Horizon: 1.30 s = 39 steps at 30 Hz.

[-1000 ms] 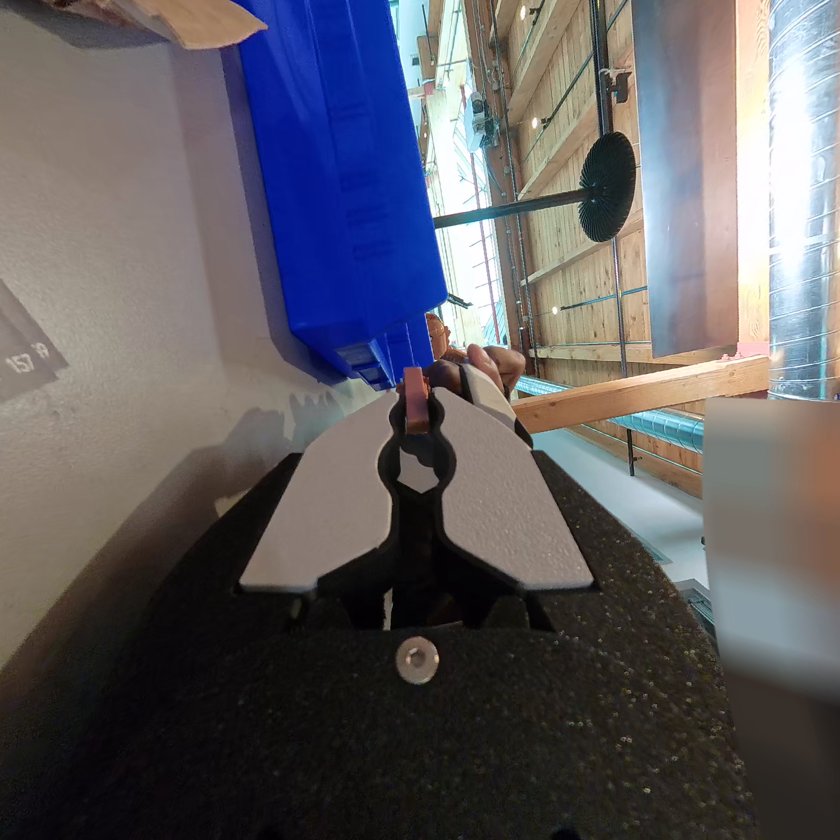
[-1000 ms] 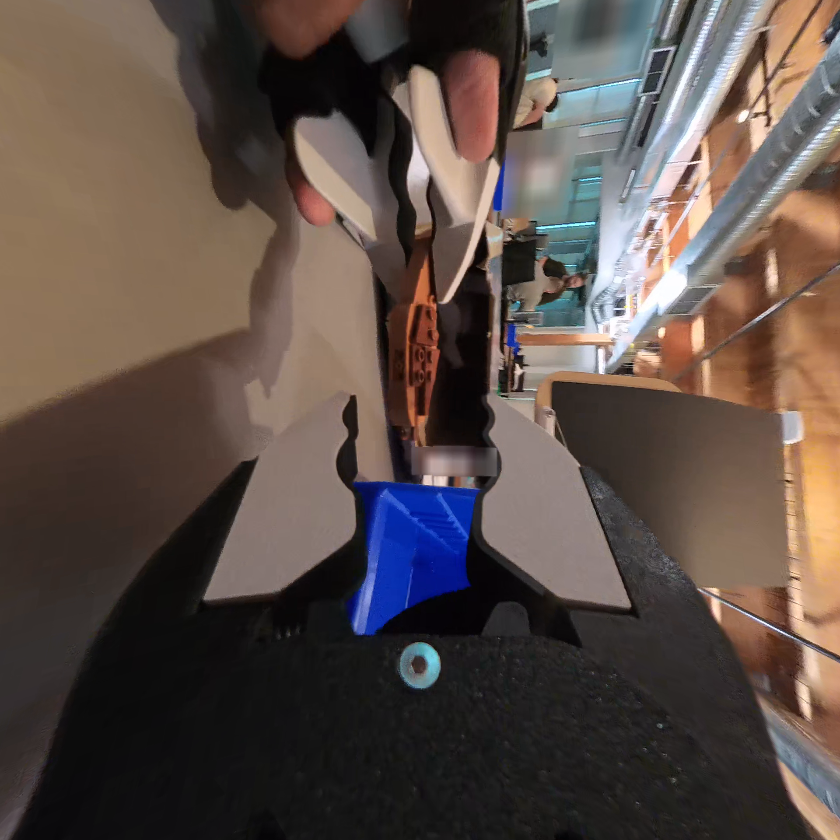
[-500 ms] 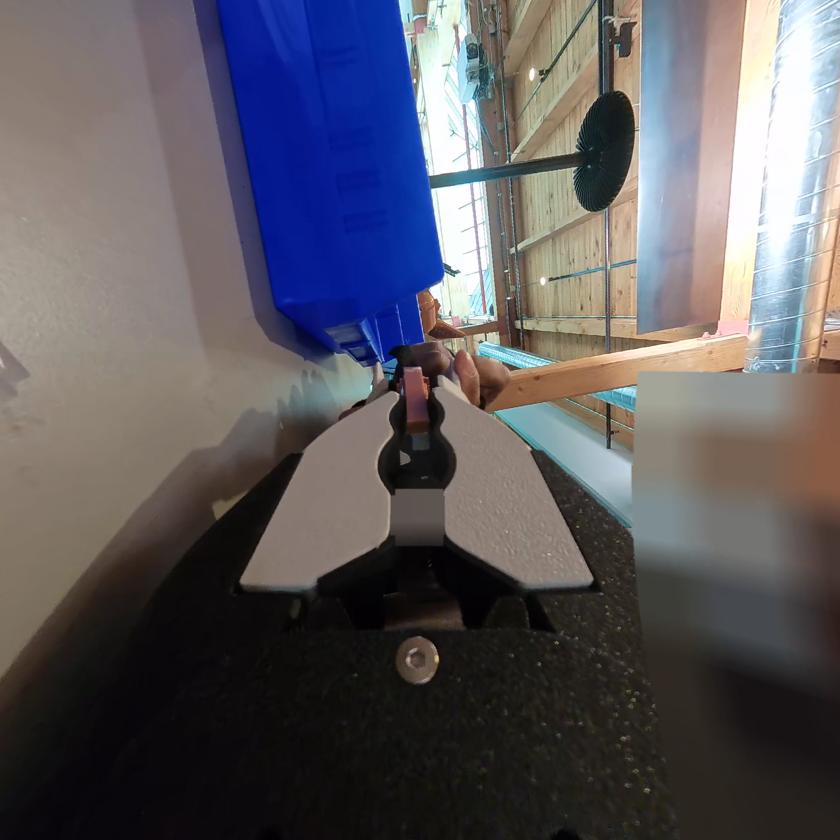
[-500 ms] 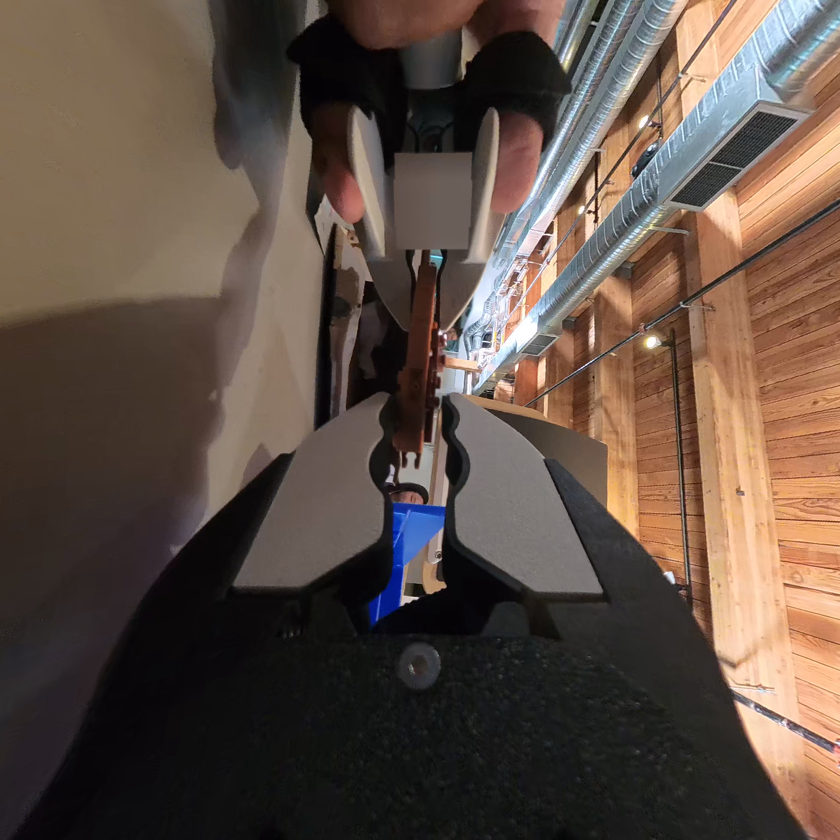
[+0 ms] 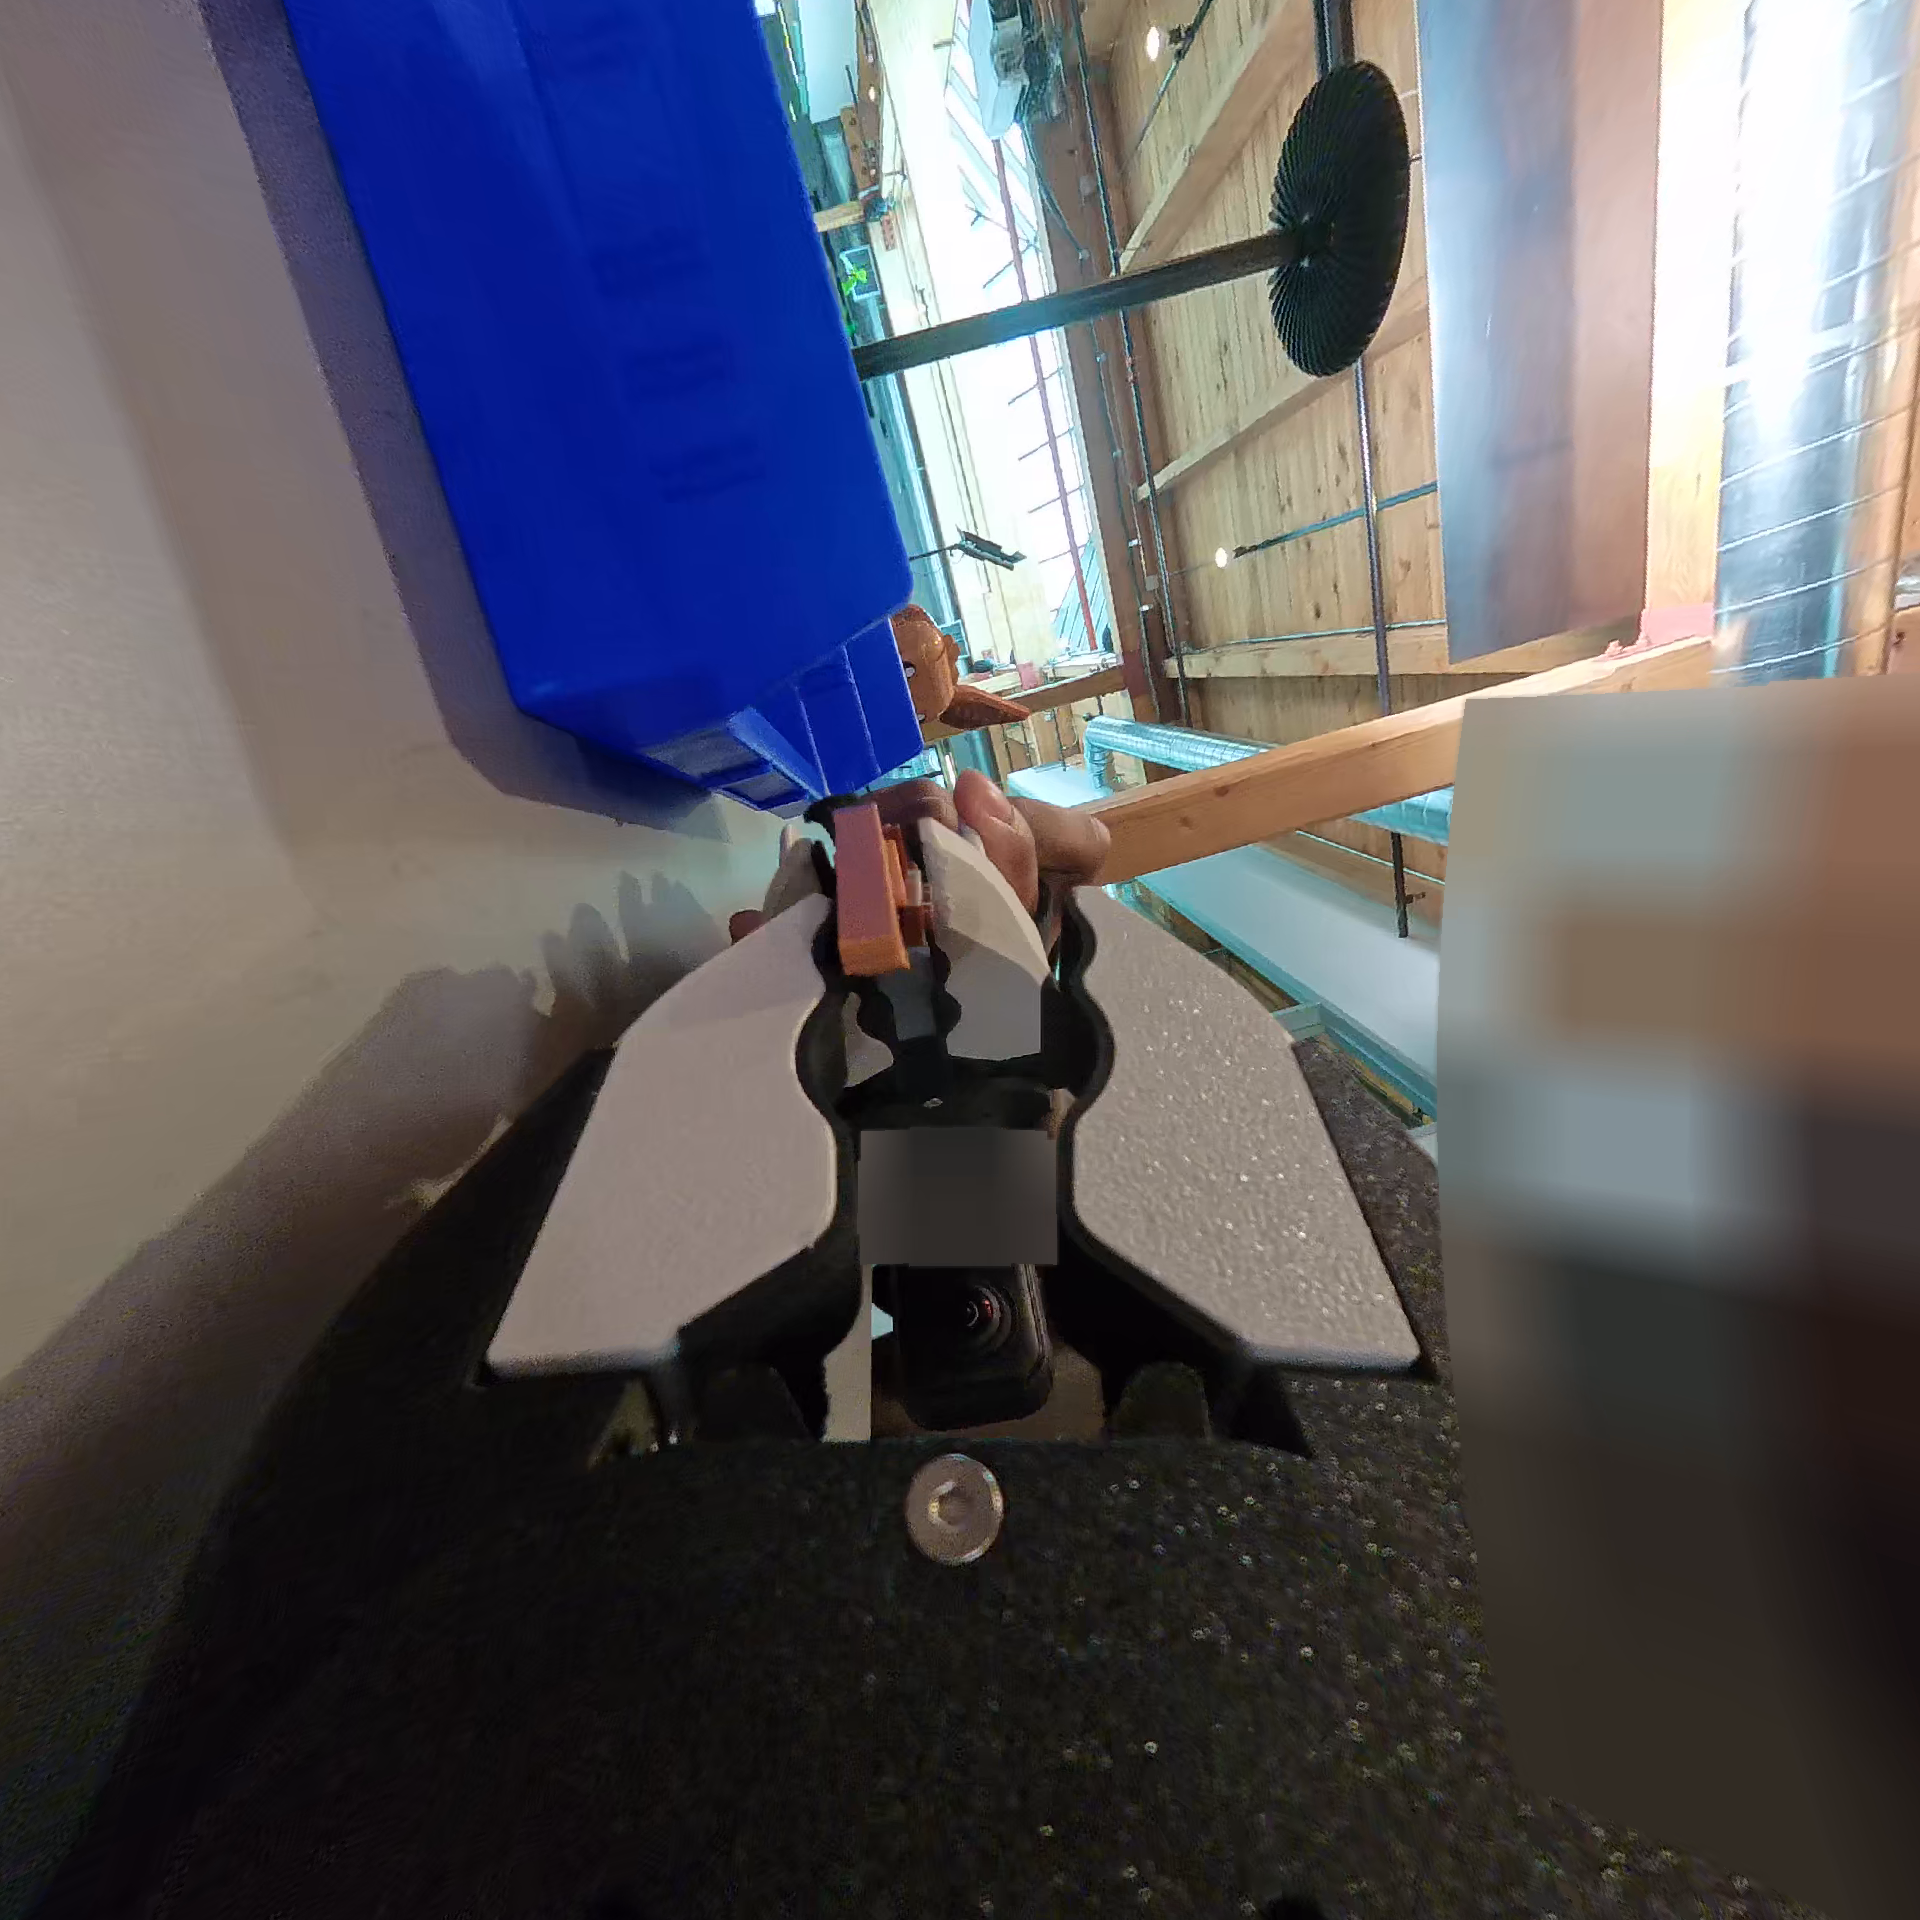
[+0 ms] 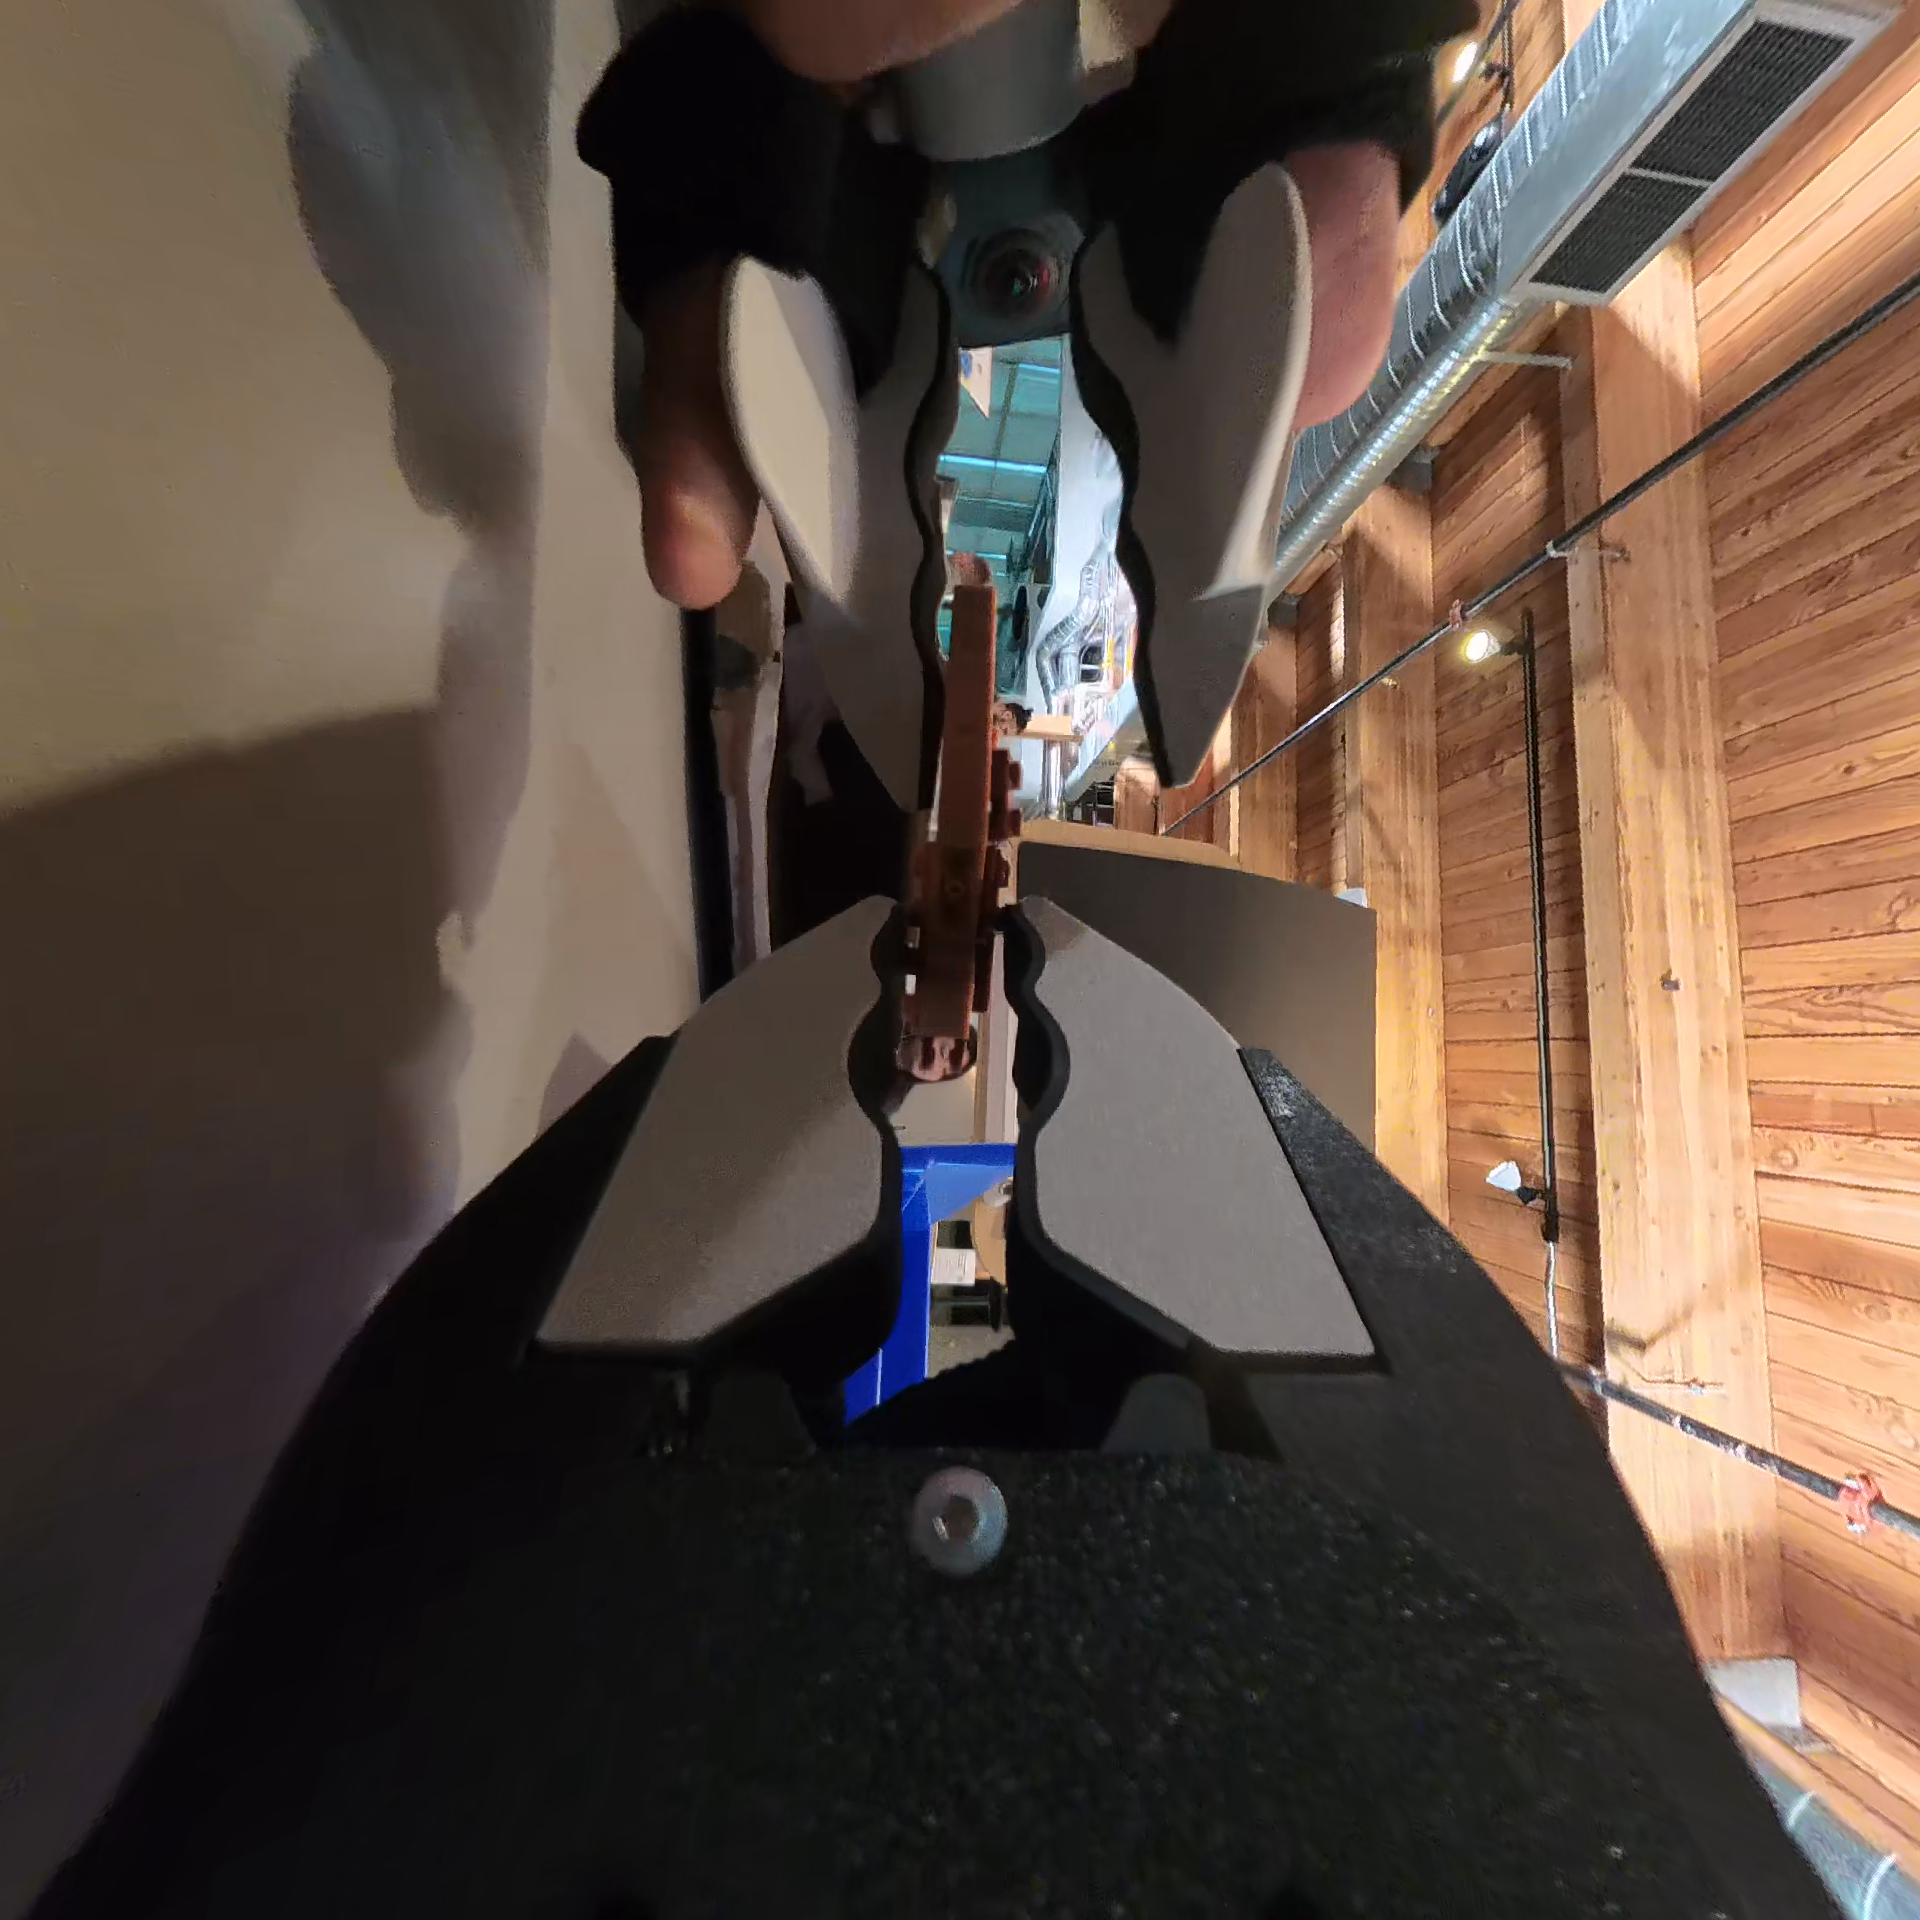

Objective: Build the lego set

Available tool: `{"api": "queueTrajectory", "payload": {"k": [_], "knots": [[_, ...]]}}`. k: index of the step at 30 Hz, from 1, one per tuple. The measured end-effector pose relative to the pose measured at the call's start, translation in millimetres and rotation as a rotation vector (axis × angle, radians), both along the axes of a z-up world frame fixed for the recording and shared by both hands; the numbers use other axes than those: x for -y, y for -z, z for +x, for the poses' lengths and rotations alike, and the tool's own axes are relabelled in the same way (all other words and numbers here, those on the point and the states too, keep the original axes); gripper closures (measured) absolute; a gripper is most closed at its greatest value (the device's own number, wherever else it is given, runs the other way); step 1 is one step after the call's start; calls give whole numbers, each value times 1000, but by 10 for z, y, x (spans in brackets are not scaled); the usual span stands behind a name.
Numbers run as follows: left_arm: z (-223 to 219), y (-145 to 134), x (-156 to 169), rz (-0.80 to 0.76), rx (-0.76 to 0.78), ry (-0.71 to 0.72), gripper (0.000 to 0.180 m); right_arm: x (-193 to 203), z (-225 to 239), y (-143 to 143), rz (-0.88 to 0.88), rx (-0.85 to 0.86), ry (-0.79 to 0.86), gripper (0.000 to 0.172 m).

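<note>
Between the two grippers, above the pale tabletop [image 5: 156, 644], is a small brown brick assembly [image 6: 961, 883], a flat studded piece seen edge-on. The right gripper [image 6: 951, 935] has its jaws clamped on the near end of it; both pads press on the brick from the two sides, w/ studs showing toward the right pad. The far end of the piece goes up between the fingers of the left gripper [image 6: 1023, 623], which faces the right one. Those jaws are apart: one finger [image 6: 831, 540] is just beside the brick, maybe touching, I cannot tell, and the other finger [image 6: 1205, 582] is clearly away from it.

From the left wrist view the same thing shows: the left gripper [image 5: 956, 935] is open, and the right gripper's two fingers sit inside the gap, holding the brown piece [image 5: 868, 904]. A person's hand [image 5: 1013, 842] is around the right gripper.

Blue plastic bin [image 5: 582, 343] stands on the tabletop, near & behind the brick. A brown toy figure [image 5: 935, 675] looks out at the bin's edge. Wood wall and metal ducts are in the bkgd.
</note>
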<state>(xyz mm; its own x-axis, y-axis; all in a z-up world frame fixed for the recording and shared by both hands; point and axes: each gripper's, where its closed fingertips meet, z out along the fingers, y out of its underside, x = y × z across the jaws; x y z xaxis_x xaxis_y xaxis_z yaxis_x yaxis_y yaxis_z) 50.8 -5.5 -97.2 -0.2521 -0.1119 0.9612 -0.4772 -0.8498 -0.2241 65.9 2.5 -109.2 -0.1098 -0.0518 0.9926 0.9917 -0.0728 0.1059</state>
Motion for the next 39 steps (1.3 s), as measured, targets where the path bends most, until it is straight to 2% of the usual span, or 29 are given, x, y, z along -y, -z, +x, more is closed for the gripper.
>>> {"api": "queueTrajectory", "payload": {"k": [6, 10, 21, 32, 39], "knots": [[5, 70, 26, 19, -26, -23, 151, -19, -37, -31, 21, -1, 22, 155], [6, 75, -2, 15, -16, -51, 166, -19, -81, -34, 26, 10, 8, 155], [-31, 25, -3, 83, 48, -85, 167, -26, -127, -120, 72, 68, 22, 155], [-60, -46, 10, 212, 120, -88, 167, -40, -160, -190, 96, 37, 16, 154], [-57, -60, 20, 228, 137, -83, 167, -38, -156, -211, 105, 38, 19, 154]]}}
